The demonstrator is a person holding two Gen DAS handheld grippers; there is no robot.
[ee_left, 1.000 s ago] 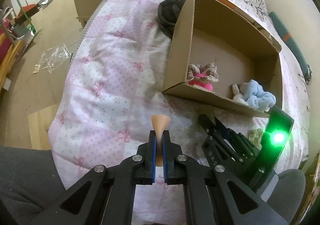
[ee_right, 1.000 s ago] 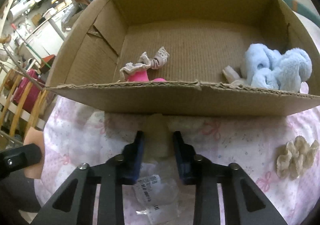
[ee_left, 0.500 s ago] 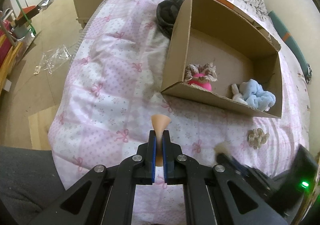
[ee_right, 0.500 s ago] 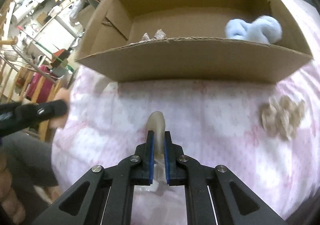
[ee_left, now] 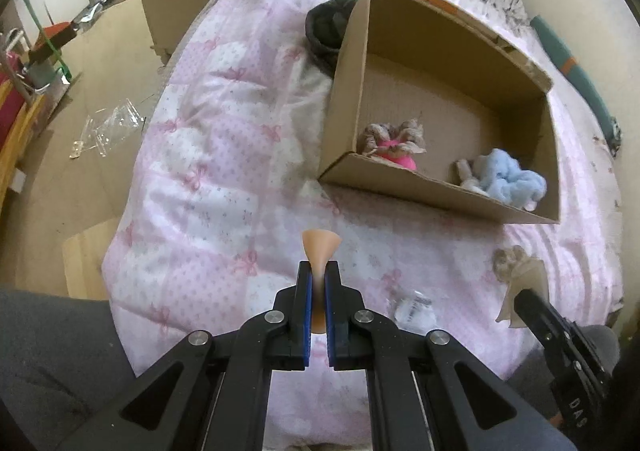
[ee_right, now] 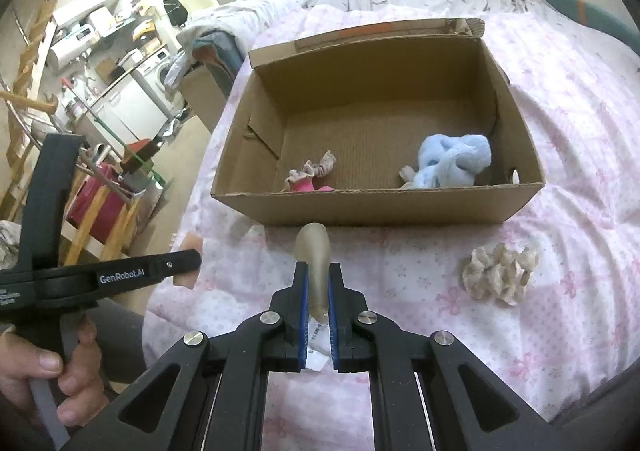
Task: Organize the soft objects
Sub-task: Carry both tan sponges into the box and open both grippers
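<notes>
My left gripper [ee_left: 318, 271] is shut on a peach soft sponge [ee_left: 321, 243], held above the pink bedspread. My right gripper [ee_right: 318, 275] is shut on a beige soft sponge [ee_right: 313, 247], lifted above the bed in front of the cardboard box [ee_right: 360, 207]. The box [ee_left: 344, 103] holds a pink toy with beige scrunchie [ee_right: 310, 177] and a light blue plush [ee_right: 452, 161]. A beige scrunchie [ee_right: 498, 273] lies on the bed right of my right gripper; it also shows in the left wrist view [ee_left: 510, 257].
A clear plastic wrapper [ee_left: 412, 309] lies on the bedspread between the grippers. A dark garment [ee_left: 326, 27] lies behind the box. The bed's left edge drops to a floor with plastic bags [ee_left: 108, 127] and furniture.
My right gripper closed on the beige sponge, then lifted and pulled back from the box toward the bed's near edge. The left gripper held still with its sponge.
</notes>
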